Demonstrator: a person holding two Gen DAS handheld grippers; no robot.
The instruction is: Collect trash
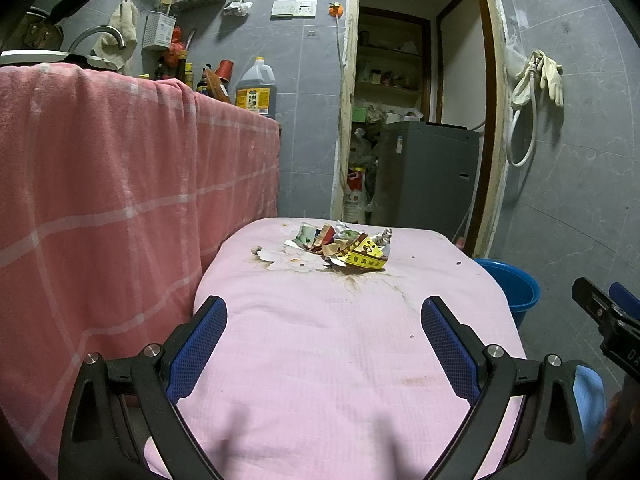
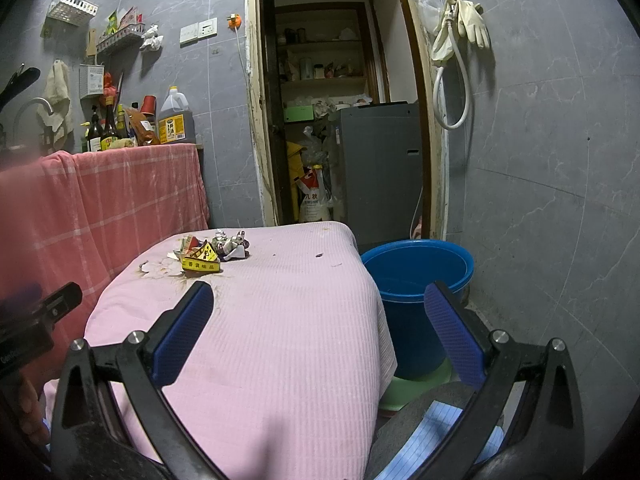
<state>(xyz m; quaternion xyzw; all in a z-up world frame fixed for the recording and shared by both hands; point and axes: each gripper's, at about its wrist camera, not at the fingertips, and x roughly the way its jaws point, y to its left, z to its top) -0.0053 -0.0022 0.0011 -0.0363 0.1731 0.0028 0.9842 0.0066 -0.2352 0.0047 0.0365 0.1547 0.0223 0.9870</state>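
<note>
Trash (image 1: 340, 248) on pink table (image 1: 320, 360); both tongs (image 1: 322, 316) (image 2: 320, 300) released, empty — blue bucket's (image 2: 416, 264) inside shows only rightward.

right gripper (image 2: 320, 320) gapes above pink cloth (image 2: 280, 340); trash pile (image 2: 212, 250) beyond, blue bucket (image 2: 416, 276) beside

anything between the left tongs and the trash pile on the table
Nothing solid: only bare, stained pink cloth lies between the open left tongs and the trash pile, seen in the left wrist view.
</note>
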